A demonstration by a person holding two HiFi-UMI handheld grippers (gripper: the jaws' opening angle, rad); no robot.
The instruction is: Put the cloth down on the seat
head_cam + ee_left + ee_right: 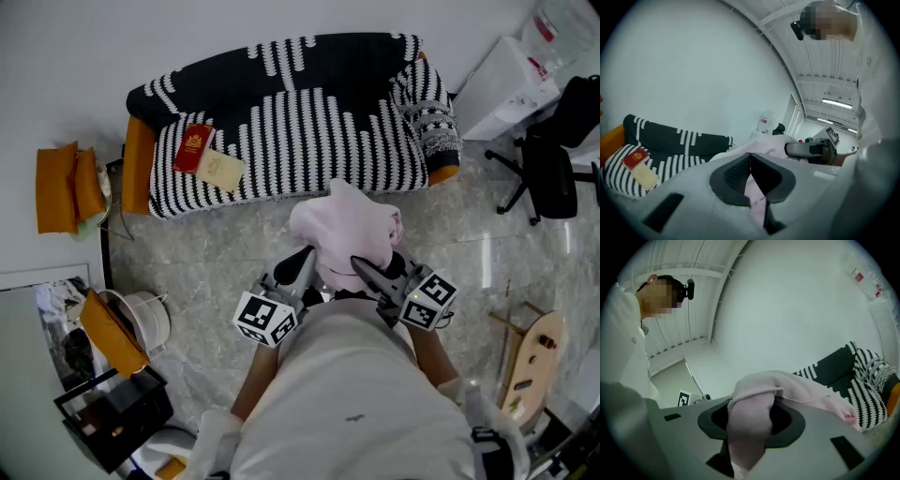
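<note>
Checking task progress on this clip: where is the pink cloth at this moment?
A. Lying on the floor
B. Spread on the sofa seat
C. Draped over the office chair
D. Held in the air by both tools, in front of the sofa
D: the pink cloth is bunched up above the floor, with the left tool and the right tool each clamped on it, short of the sofa seat.

Left hand-held gripper (302,262) and right (364,268) clamped

The pale pink cloth (342,230) is bunched into a loose, rumpled mound and held clear of the floor. The seat (309,141), covered in black-and-white striped fabric, lies just beyond it, not touching.
</note>
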